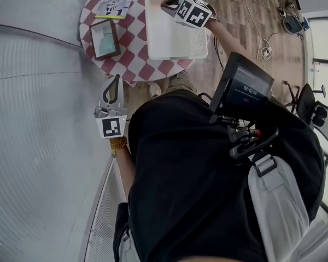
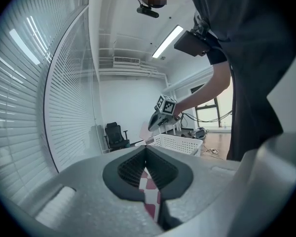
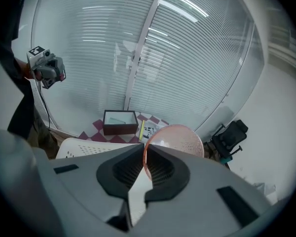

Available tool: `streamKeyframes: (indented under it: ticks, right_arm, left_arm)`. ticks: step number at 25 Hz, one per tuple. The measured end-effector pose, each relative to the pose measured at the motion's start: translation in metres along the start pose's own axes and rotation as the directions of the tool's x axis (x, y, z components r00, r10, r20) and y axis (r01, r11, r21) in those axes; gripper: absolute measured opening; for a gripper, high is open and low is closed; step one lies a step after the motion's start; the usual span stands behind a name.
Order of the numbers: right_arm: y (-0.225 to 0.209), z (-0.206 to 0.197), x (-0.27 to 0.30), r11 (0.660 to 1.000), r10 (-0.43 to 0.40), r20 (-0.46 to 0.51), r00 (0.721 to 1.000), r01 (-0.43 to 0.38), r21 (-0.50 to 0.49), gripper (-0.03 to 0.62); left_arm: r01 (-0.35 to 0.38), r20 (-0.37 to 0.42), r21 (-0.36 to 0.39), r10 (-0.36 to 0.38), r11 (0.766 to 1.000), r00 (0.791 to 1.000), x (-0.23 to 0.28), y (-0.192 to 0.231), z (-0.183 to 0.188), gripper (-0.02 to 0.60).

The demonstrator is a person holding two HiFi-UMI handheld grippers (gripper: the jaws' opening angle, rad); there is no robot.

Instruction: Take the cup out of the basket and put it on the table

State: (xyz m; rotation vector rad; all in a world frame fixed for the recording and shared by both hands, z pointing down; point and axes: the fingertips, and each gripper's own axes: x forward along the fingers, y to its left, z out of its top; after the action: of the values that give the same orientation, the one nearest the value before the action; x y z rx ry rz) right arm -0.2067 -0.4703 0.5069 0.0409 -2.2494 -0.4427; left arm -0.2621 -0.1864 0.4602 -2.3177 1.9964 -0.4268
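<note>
Checkered table (image 1: 138, 60), right gripper (image 3: 144, 150) jaws clamped on pink cup (image 3: 181, 138) rim above basket (image 1: 165, 42), left gripper (image 2: 147, 153) jaws together

Counter (image 1: 136, 26): red/white check cloth
Basket (image 1: 199, 47): white, perforated walls
Cup (image 3: 180, 138): translucent pink, fine speckle
Box (image 1: 104, 39): dark frame, teal interior
Booklet (image 1: 116, 4): yellow strip, blk/wht print
L hand-held gripper (image 2: 147, 154) & R hand-held gripper (image 3: 144, 152): grey body, blk ribbed pads, blk/wht marker cube
Floor (image 1: 235, 15): brown wood grain
</note>
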Motion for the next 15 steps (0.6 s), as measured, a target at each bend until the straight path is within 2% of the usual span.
streamKeyframes:
  ticks: [7,15]
  right_arm:
    - [-0.007,0.038,-0.034,0.998,-0.059,0.138,0.989,0.055,0.029,0.025]
    - [-0.008,0.077,-0.074,0.989,-0.120,0.305,0.945,0.089,0.116,0.025]
  left_arm:
    - [0.032,0.016,0.052,-0.033,0.998,0.999,0.011,0.003,0.006,0.005]
    - [0.052,0.048,0.057,-0.054,0.997,0.997,0.016,0.004,0.015,0.005]
